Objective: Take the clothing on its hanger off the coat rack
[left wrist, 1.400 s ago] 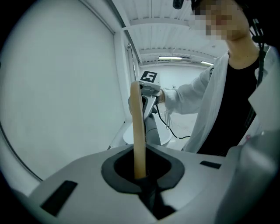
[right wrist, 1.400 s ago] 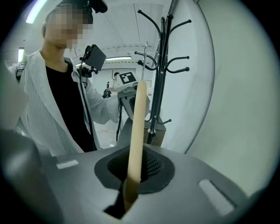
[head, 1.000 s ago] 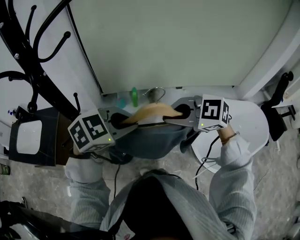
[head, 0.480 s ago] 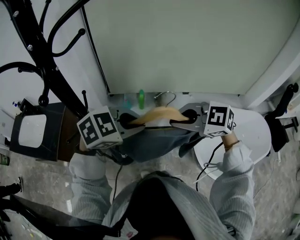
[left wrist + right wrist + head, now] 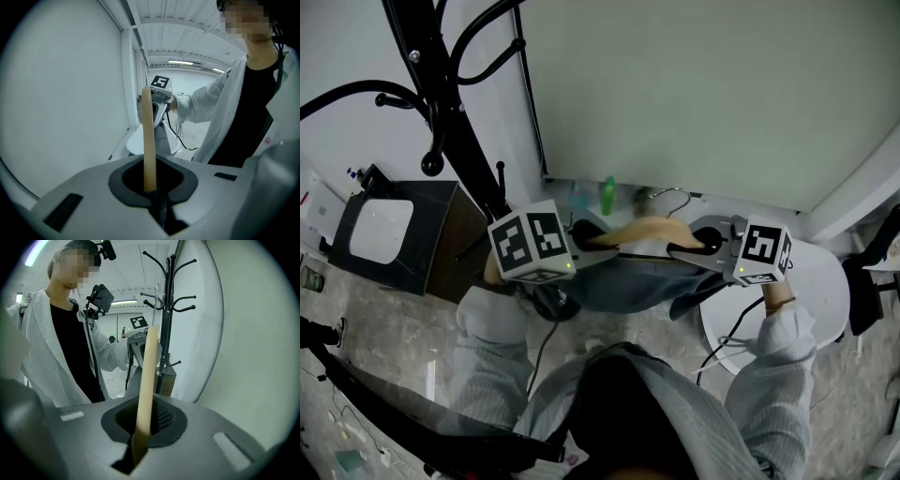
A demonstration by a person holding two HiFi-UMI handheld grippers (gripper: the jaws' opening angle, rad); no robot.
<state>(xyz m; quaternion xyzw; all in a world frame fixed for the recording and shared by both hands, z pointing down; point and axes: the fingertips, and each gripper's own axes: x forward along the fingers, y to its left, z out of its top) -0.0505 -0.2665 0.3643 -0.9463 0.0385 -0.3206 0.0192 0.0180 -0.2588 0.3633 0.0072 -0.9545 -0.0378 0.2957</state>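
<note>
Wooden hanger (image 5: 642,230) with the grey garment (image 5: 619,281) is off the coat rack (image 5: 459,122) for us, just right of the rack's pole and clear of its black arms; our left gripper (image 5: 592,236) is clamped on the hanger end nearer the rack; our right gripper (image 5: 686,249) is pinched tight on the far end; the hanger's roughly level, the garment drapes under it, and the metal hook (image 5: 670,194) pokes up free.
</note>
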